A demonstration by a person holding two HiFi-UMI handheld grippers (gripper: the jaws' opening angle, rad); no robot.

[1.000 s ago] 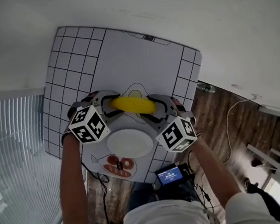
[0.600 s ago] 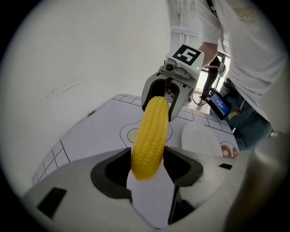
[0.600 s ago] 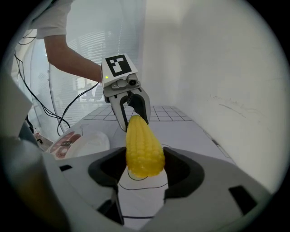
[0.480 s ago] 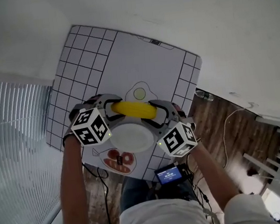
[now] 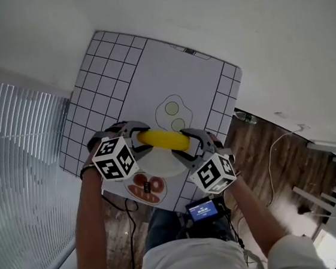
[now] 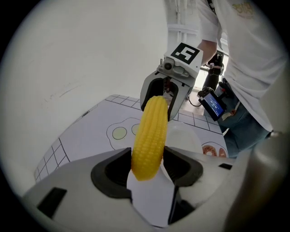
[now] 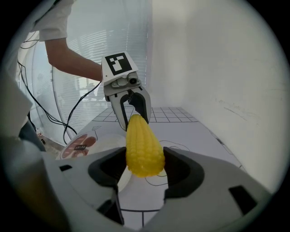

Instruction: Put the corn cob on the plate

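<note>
A yellow corn cob [image 5: 164, 139] hangs level in the air, held at both ends. My left gripper [image 5: 137, 135] is shut on its left end and my right gripper [image 5: 188, 142] on its right end. The left gripper view shows the cob [image 6: 149, 136] pinched between the left gripper's [image 6: 147, 165] pads, with the right gripper [image 6: 158, 97] at its far end. In the right gripper view the cob [image 7: 142, 145] sits in the right gripper [image 7: 144, 165], the left gripper [image 7: 132, 111] beyond it. The white plate [image 5: 157, 164] lies just below and nearer the person, partly hidden by the cob.
A white mat [image 5: 167, 70] with a grid border covers the table. On it are a fried-egg drawing [image 5: 173, 113] beyond the cob and a printed food picture [image 5: 147, 186] by the plate. A small screen [image 5: 202, 209] hangs at the person's waist. Wooden floor [image 5: 259, 144] lies to the right.
Both grippers have carried the cob toward the person, off the egg drawing and over the plate's far rim. The egg drawing is now uncovered.
</note>
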